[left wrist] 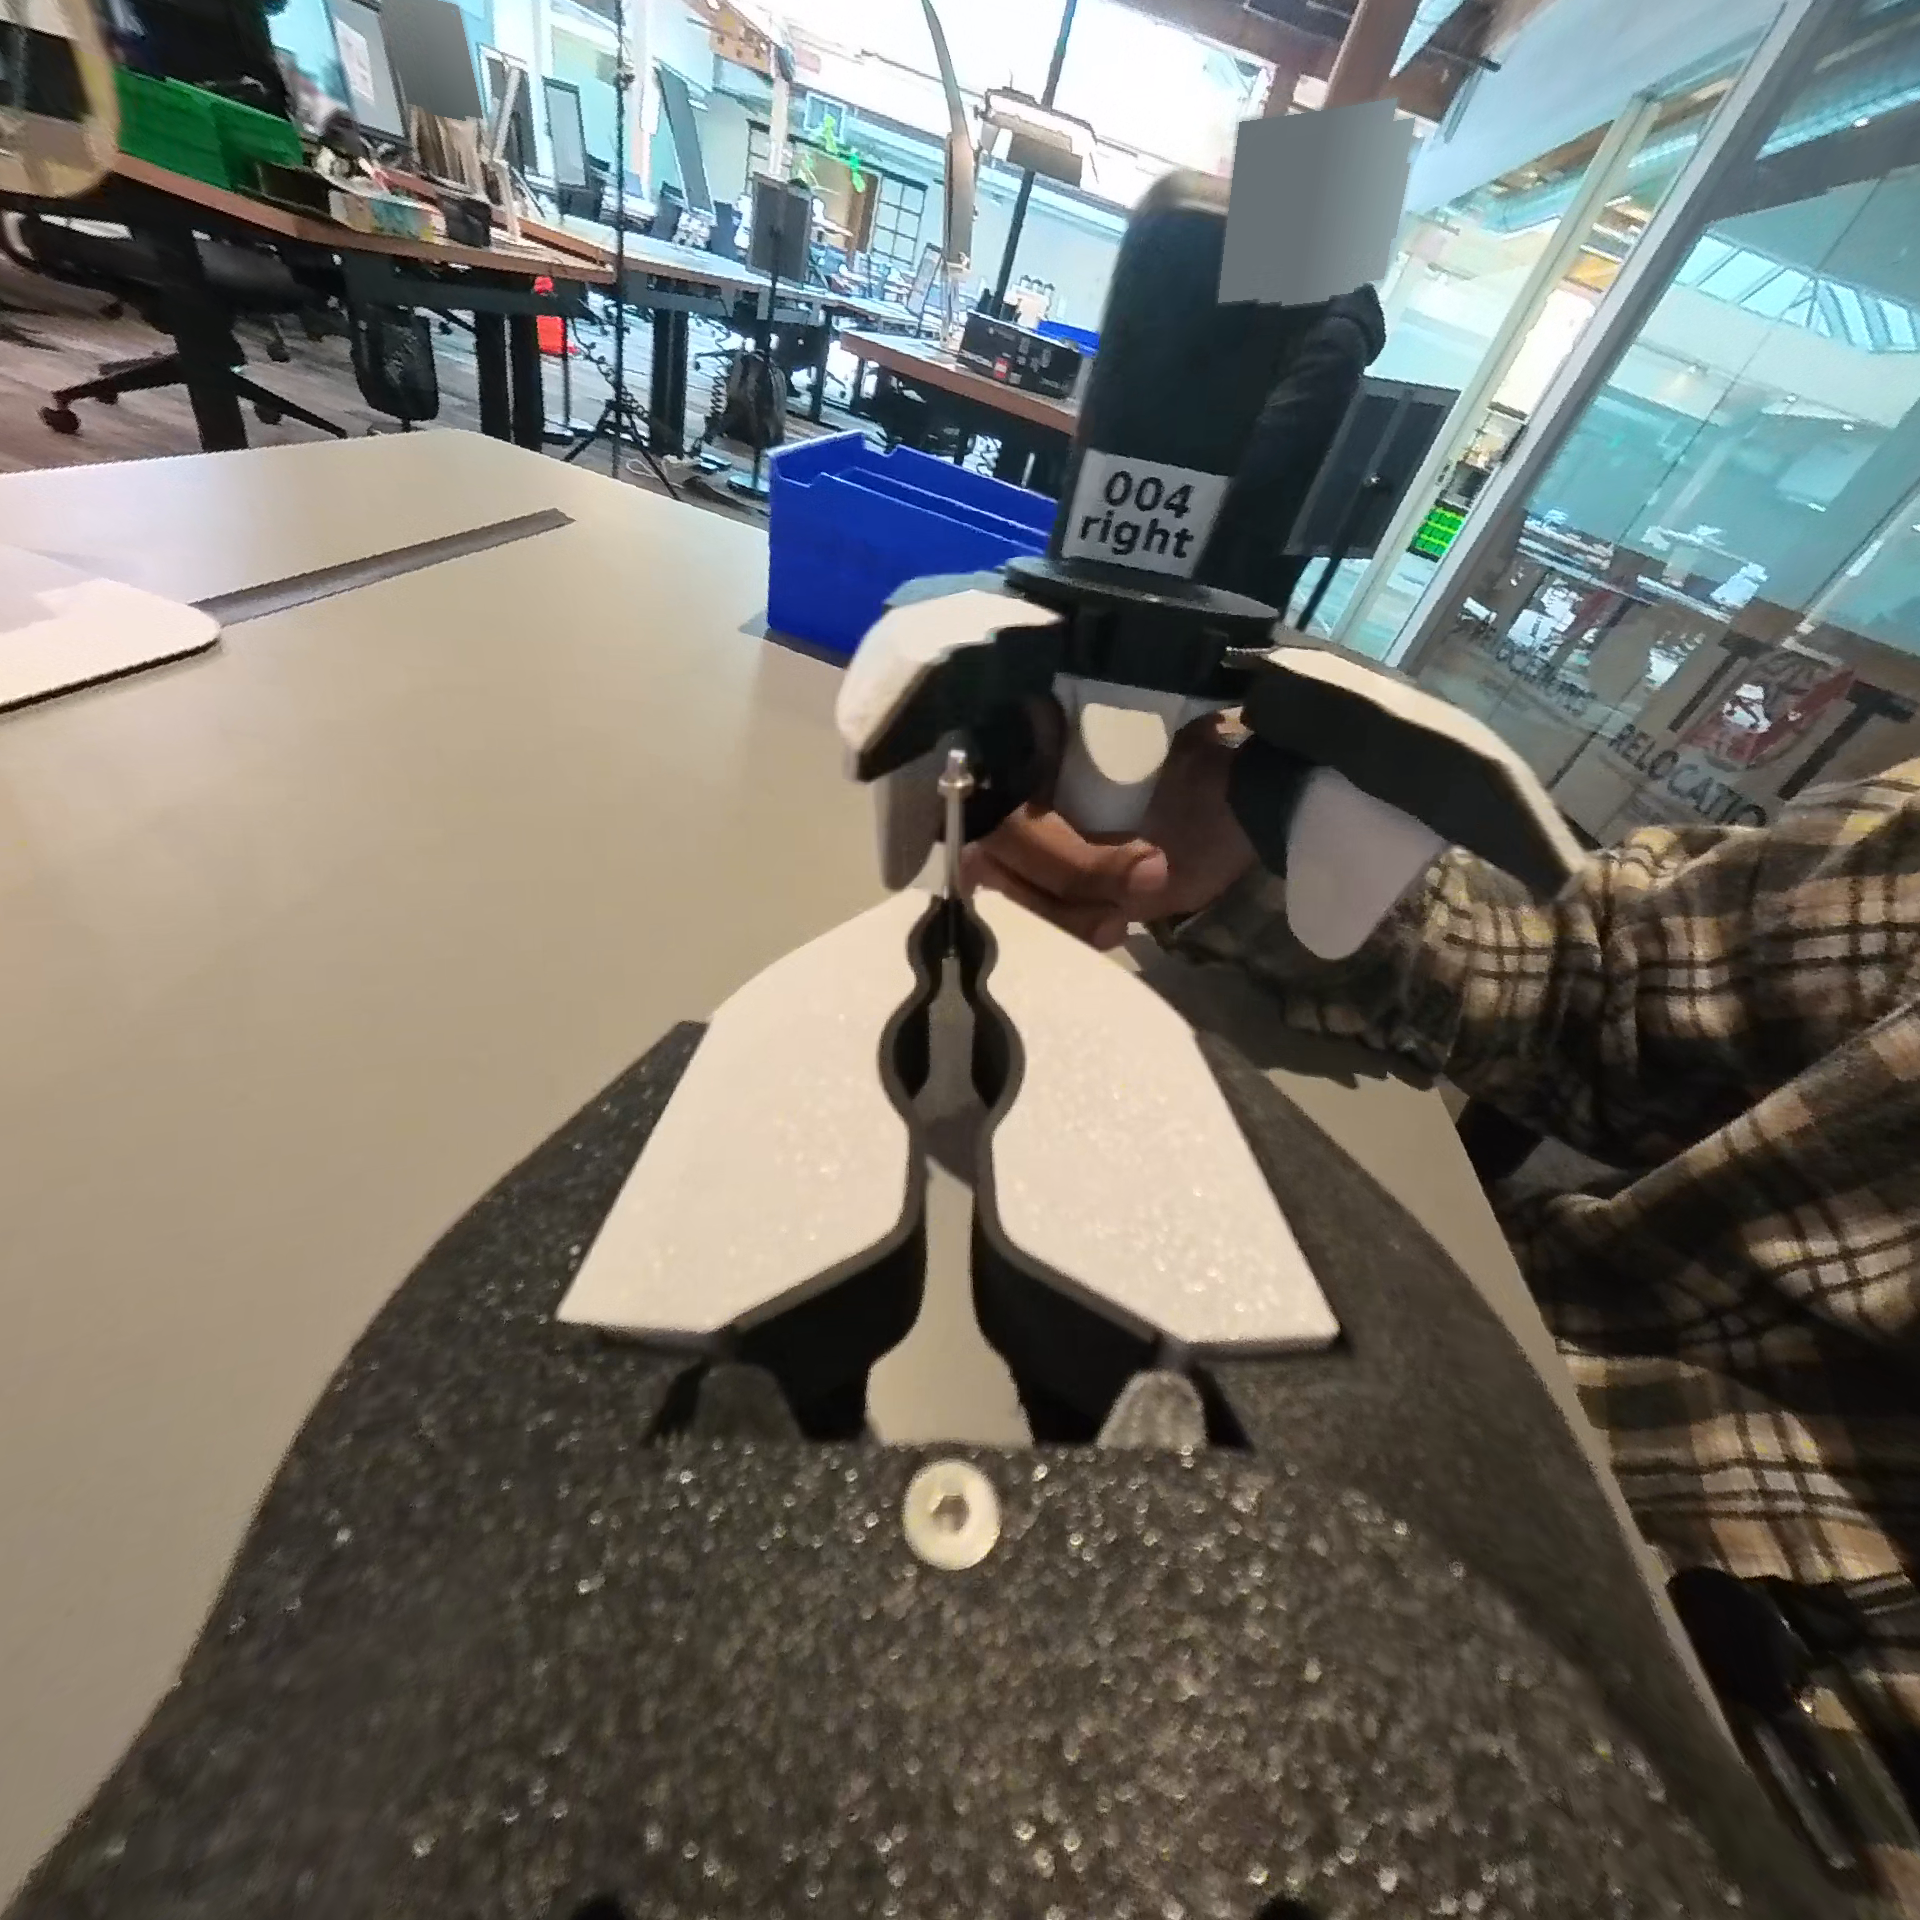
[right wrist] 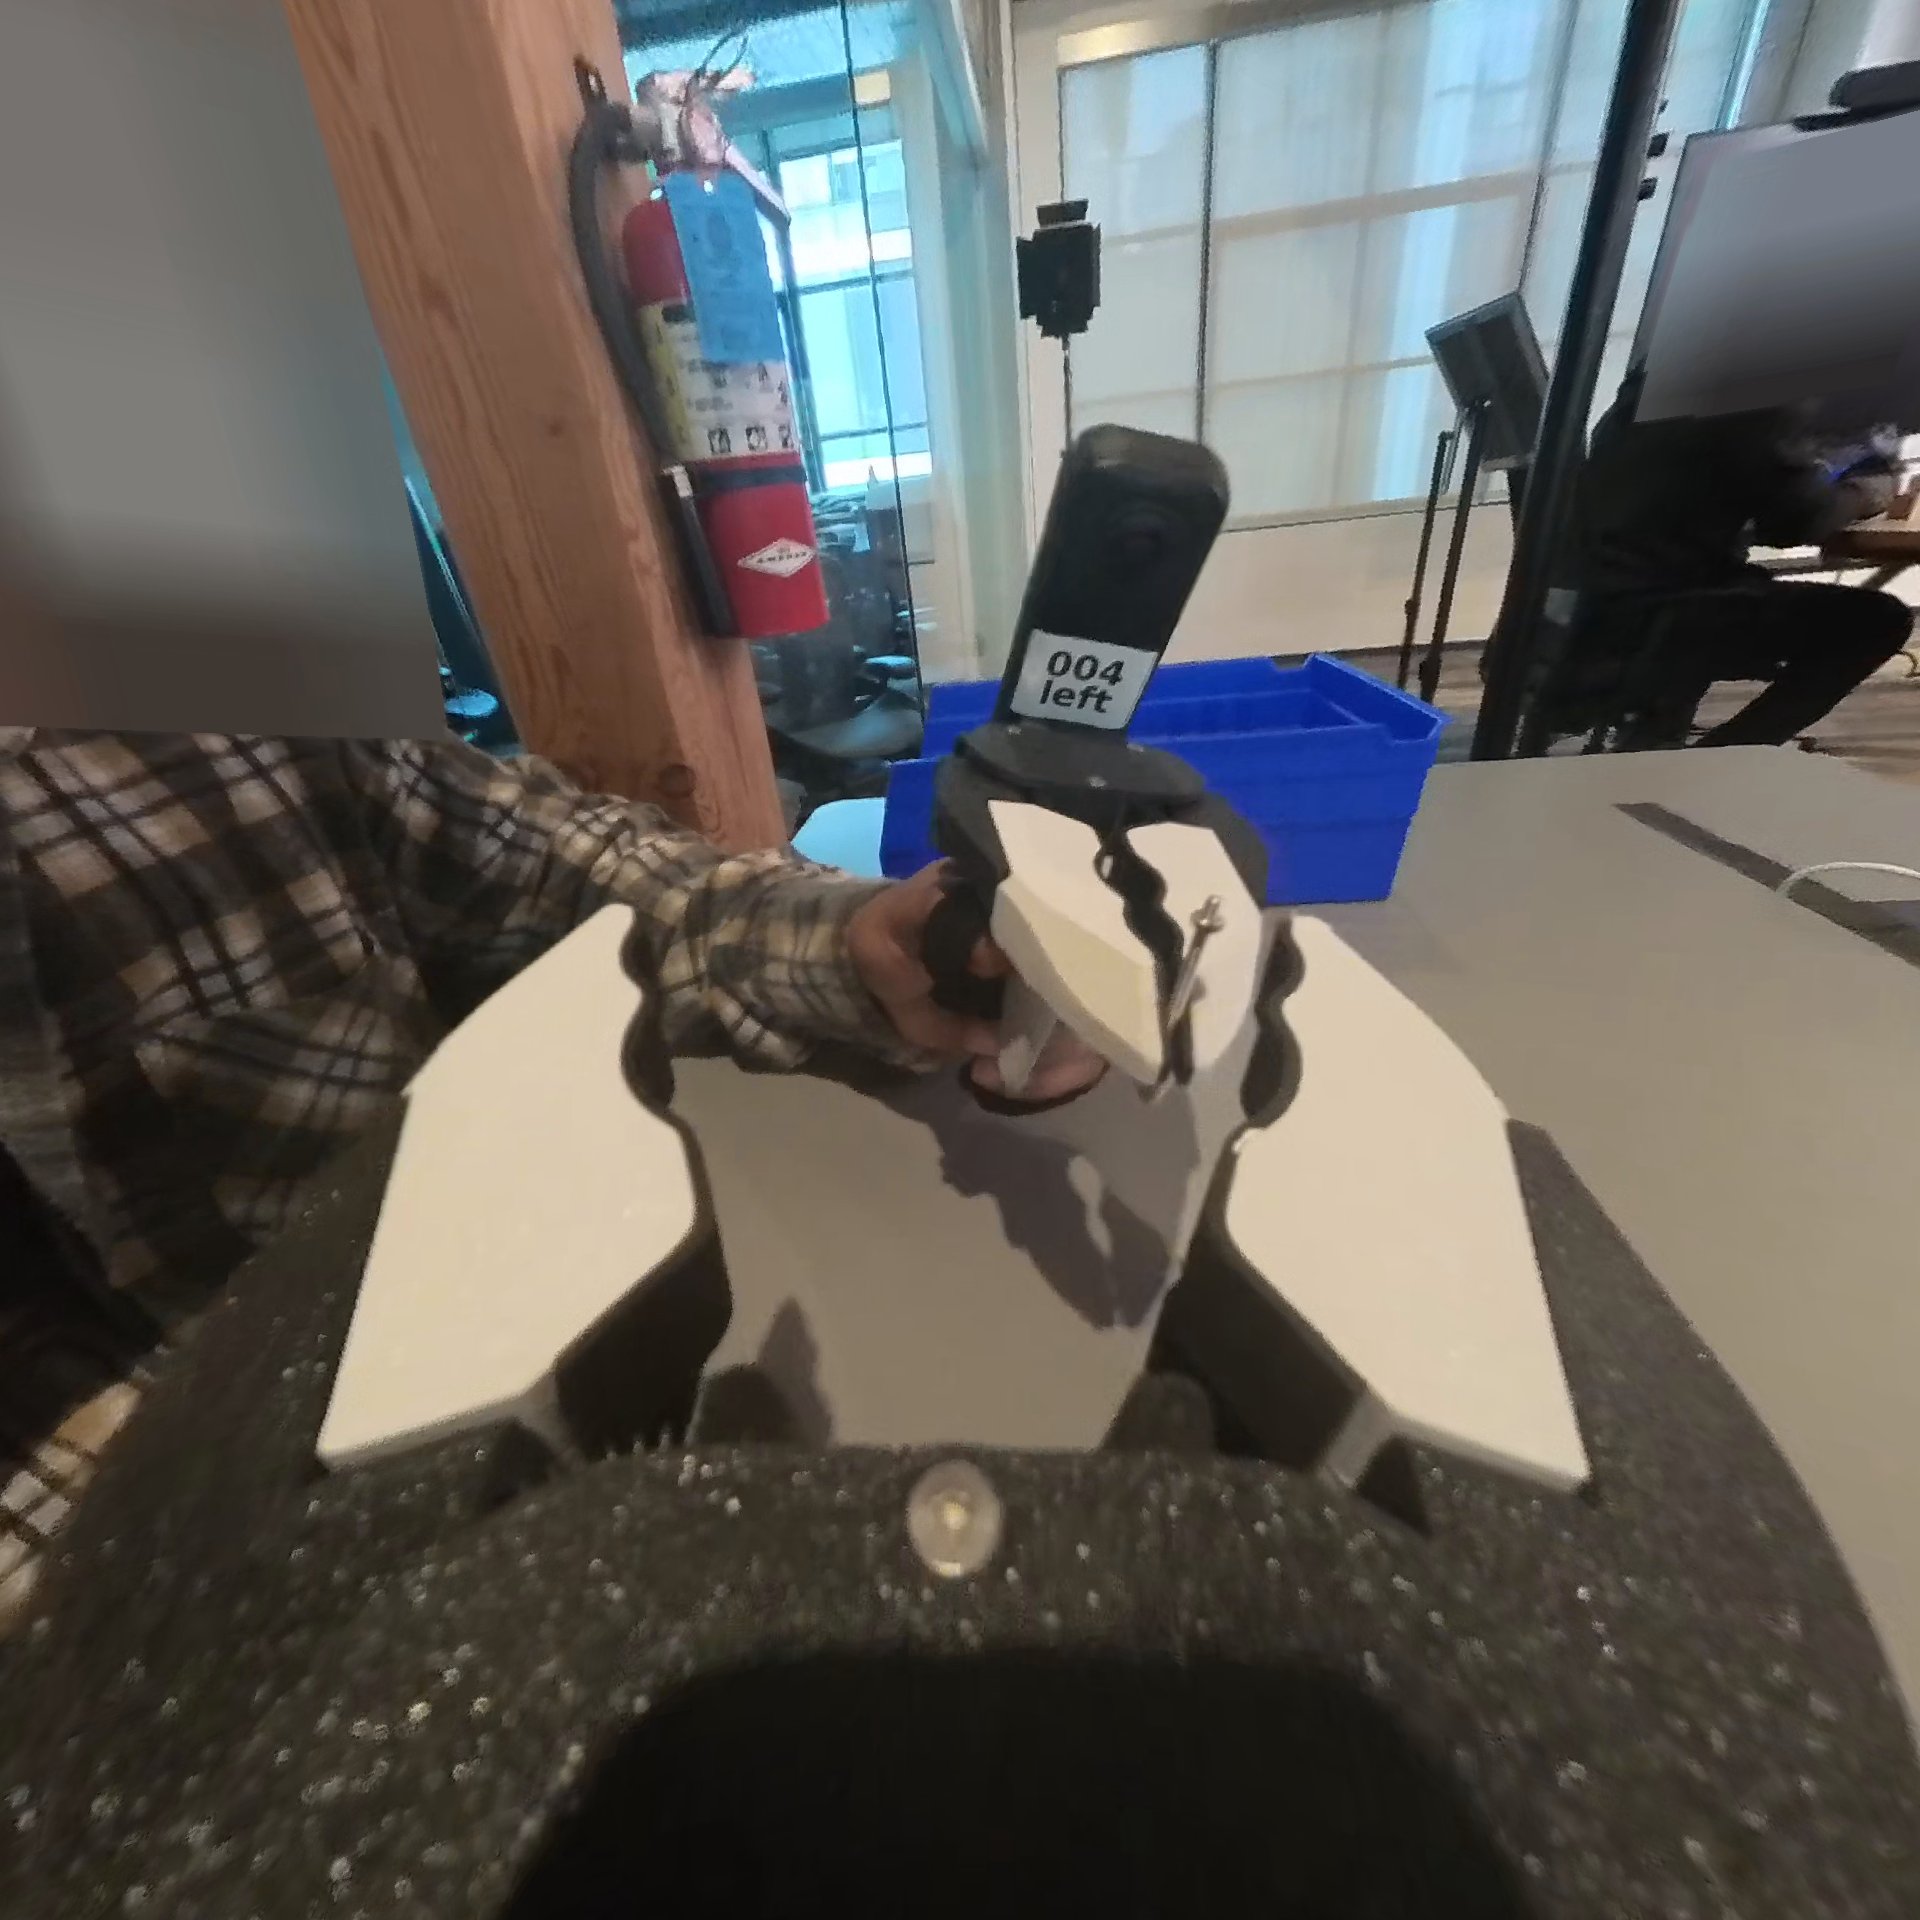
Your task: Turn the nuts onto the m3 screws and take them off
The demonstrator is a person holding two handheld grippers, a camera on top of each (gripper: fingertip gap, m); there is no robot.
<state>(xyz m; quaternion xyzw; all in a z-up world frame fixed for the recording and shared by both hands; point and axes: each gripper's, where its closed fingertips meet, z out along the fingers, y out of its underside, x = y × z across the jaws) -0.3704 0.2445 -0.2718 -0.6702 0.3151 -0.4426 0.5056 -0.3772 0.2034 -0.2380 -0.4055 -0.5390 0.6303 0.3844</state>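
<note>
I see a blue bin (left wrist: 904, 520) (right wrist: 1299, 769) at the far edge of the grey table (left wrist: 416, 831) (right wrist: 1662, 987). Left of the bin, a red extinguisher (right wrist: 748, 488) hangs on a wooden post (right wrist: 499, 364). Desks (left wrist: 416, 239) stand beyond.

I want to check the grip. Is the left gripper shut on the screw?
Yes, shut. The left gripper has its fingertips pinched on the lower end of the screw, which sticks up beyond them.
</note>
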